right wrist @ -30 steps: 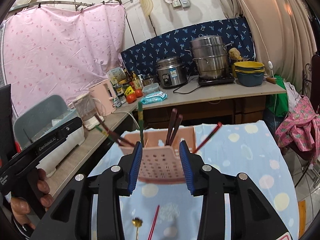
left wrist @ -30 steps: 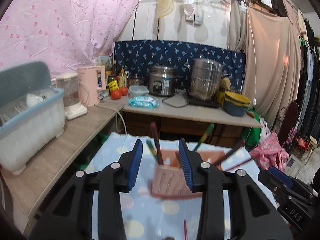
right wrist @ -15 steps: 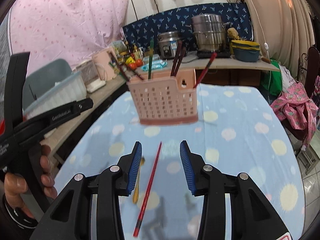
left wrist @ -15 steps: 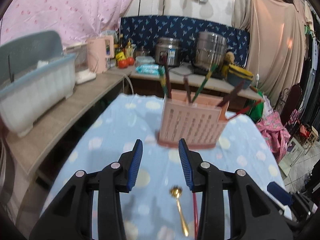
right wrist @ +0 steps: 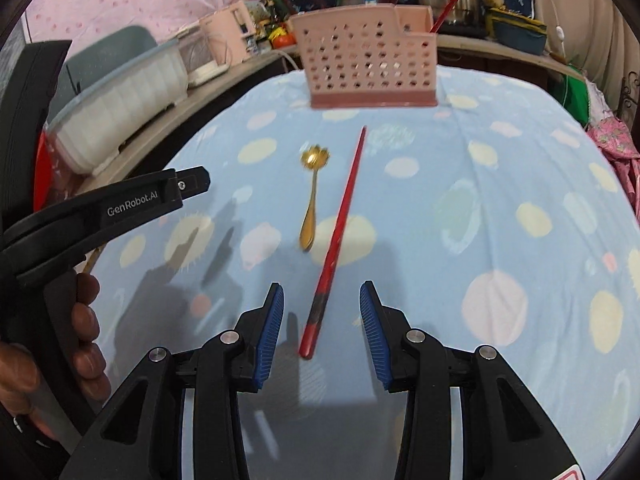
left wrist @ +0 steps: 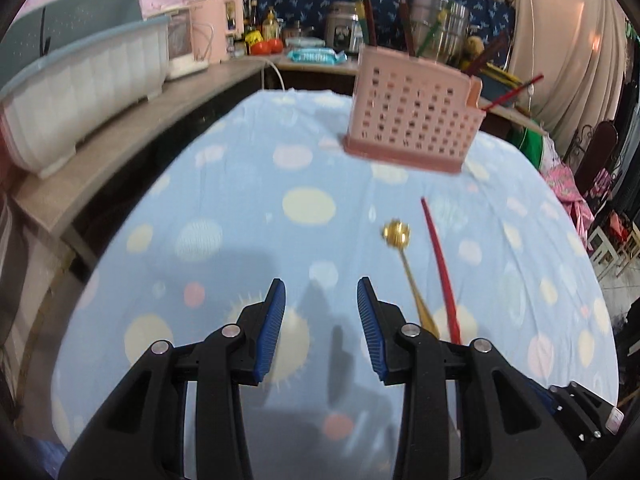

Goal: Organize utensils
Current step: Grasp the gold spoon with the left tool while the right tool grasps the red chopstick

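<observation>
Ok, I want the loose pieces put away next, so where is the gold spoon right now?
The gold spoon lies on the blue spotted cloth, just left of the red chopstick in the right wrist view, in front of the pink holder.

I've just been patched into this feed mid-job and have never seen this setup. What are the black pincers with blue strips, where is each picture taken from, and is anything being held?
There is no robot here: a person holds a two-finger gripper in each hand, and a fisheye camera on each looks forward along its fingers. One picture looks out from the left gripper, the other from the right gripper. The blue strips are the gripping pads. In the right view the left gripper also shows from the side, with the person's hand around its handle.

On the blue spotted tablecloth lie a gold spoon and a red chopstick, side by side. Behind them stands a pink utensil holder with more sticks in it.

Both grippers stand open and hold nothing. The chopstick's near end lies in line with the right gripper's gap, ungripped.
</observation>
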`<move>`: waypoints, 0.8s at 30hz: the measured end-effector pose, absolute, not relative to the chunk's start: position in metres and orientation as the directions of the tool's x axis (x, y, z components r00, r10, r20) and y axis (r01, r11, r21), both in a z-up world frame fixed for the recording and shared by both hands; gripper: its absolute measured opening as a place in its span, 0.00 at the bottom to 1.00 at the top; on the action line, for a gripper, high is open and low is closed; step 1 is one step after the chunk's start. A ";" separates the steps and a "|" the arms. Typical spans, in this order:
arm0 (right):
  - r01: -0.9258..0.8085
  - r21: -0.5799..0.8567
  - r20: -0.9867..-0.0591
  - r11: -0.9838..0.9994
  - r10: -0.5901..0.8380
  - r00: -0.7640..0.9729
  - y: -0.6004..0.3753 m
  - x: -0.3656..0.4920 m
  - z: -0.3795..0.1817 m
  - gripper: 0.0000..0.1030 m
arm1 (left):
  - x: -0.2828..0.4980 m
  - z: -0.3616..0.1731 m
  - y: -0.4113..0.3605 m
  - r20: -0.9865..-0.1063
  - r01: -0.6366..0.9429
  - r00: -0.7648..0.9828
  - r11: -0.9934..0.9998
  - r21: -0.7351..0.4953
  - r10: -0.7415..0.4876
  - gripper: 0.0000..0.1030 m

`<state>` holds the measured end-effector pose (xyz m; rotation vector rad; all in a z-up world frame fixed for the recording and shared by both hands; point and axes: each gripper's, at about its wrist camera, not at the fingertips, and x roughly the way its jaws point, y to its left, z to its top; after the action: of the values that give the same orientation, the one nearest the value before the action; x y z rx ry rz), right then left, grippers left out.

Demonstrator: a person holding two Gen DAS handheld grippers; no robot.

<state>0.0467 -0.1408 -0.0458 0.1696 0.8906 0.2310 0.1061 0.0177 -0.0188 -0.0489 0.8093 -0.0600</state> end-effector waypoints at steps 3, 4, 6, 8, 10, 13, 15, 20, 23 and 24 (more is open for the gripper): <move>-0.126 0.230 -0.763 0.965 0.259 0.592 -0.135 0.045 -0.053 0.38 | 0.102 -0.029 0.017 -0.737 0.037 0.672 0.997 -0.063 -0.071 0.34; -0.121 0.232 -0.767 0.965 0.258 0.588 -0.135 0.046 -0.055 0.38 | 0.102 -0.032 0.016 -0.741 0.037 0.667 0.997 -0.062 -0.071 0.34; -0.116 0.231 -0.769 0.966 0.254 0.587 -0.135 0.046 -0.057 0.36 | 0.101 -0.035 0.014 -0.748 0.041 0.659 0.997 -0.064 -0.075 0.34; -0.115 0.227 -0.769 0.967 0.250 0.589 -0.134 0.047 -0.057 0.34 | 0.101 -0.038 0.012 -0.751 0.043 0.655 0.997 -0.064 -0.076 0.34; -0.114 0.206 -0.772 0.972 0.233 0.592 -0.134 0.047 -0.057 0.29 | 0.100 -0.041 0.010 -0.755 0.047 0.651 0.997 -0.063 -0.079 0.34; -0.114 0.188 -0.773 0.976 0.219 0.596 -0.136 0.045 -0.058 0.21 | 0.099 -0.042 0.008 -0.758 0.052 0.647 0.997 -0.063 -0.082 0.34; -0.110 0.194 -0.772 0.975 0.221 0.596 -0.140 0.045 -0.059 0.17 | 0.100 -0.043 0.007 -0.761 0.056 0.643 0.996 -0.065 -0.086 0.34; -0.094 0.202 -0.768 0.975 0.218 0.603 -0.148 0.044 -0.059 0.07 | 0.101 -0.045 0.001 -0.765 0.074 0.636 0.995 -0.070 -0.101 0.35; -0.073 0.205 -0.763 0.976 0.205 0.613 -0.155 0.043 -0.058 0.07 | 0.101 -0.046 -0.005 -0.767 0.092 0.630 0.992 -0.084 -0.123 0.42; -0.064 0.207 -0.761 0.976 0.202 0.617 -0.158 0.043 -0.057 0.07 | 0.102 -0.046 -0.007 -0.766 0.097 0.629 0.992 -0.086 -0.128 0.44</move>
<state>0.0431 -0.1579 -0.0573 0.1651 0.8943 0.1540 0.1016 -0.0072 -0.0460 -0.0381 0.8805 -0.1292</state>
